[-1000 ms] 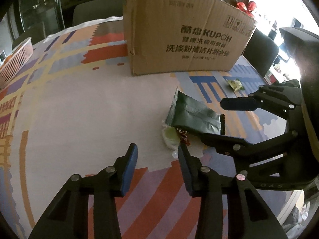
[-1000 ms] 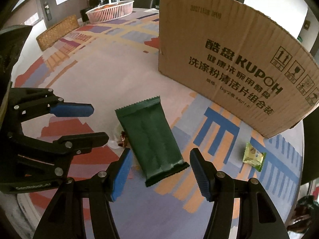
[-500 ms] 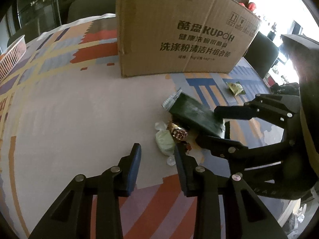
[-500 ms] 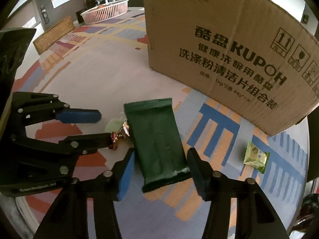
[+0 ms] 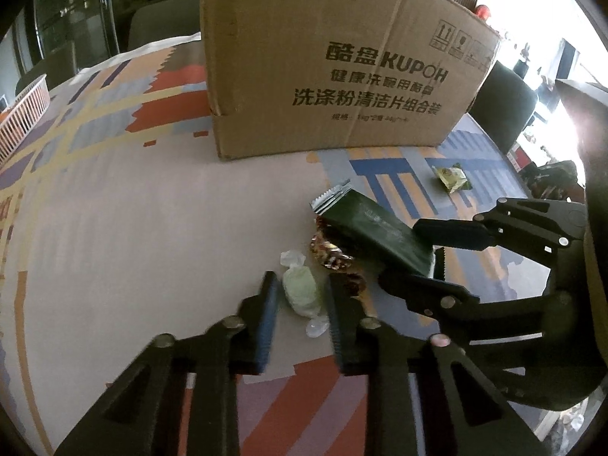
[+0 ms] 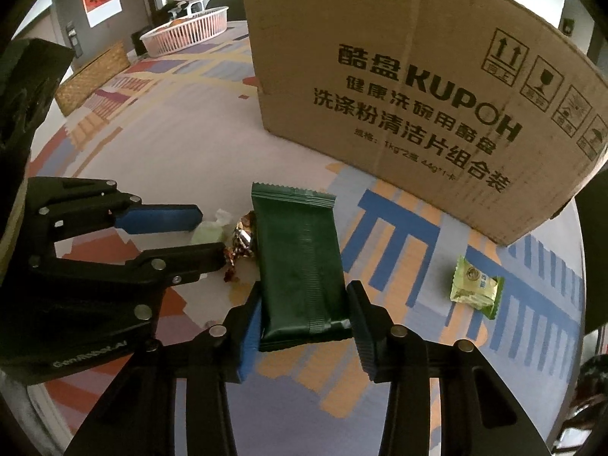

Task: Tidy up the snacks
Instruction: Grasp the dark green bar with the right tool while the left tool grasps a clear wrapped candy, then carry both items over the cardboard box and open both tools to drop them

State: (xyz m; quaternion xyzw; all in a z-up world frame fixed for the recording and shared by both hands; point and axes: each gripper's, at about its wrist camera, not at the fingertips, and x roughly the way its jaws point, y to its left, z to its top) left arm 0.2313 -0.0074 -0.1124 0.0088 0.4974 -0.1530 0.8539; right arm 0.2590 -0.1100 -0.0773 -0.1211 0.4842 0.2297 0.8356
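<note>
A pale green wrapped candy (image 5: 302, 294) lies on the patterned tablecloth, and my left gripper (image 5: 300, 279) is shut on it, a pad against each side. A gold and red wrapped candy (image 5: 330, 254) lies just beyond, touching the dark green packet (image 6: 300, 266). My right gripper (image 6: 304, 292) holds that packet's near end between its pads, which press both long edges while the jaws are still closing. In the left wrist view the packet (image 5: 374, 230) tilts, its silver far end down.
A large cardboard box (image 6: 418, 76) stands upright behind the snacks. A small light green packet (image 6: 477, 287) lies to the right on the blue stripes. A pink-white basket (image 6: 190, 32) and a woven mat (image 6: 93, 76) sit far left. The table edge (image 5: 513, 167) curves at right.
The left gripper moved forward over the pale green candy and closed on it. The right gripper's fingers narrowed onto the dark green packet, which swung and tilted, uncovering the gold and red candy.
</note>
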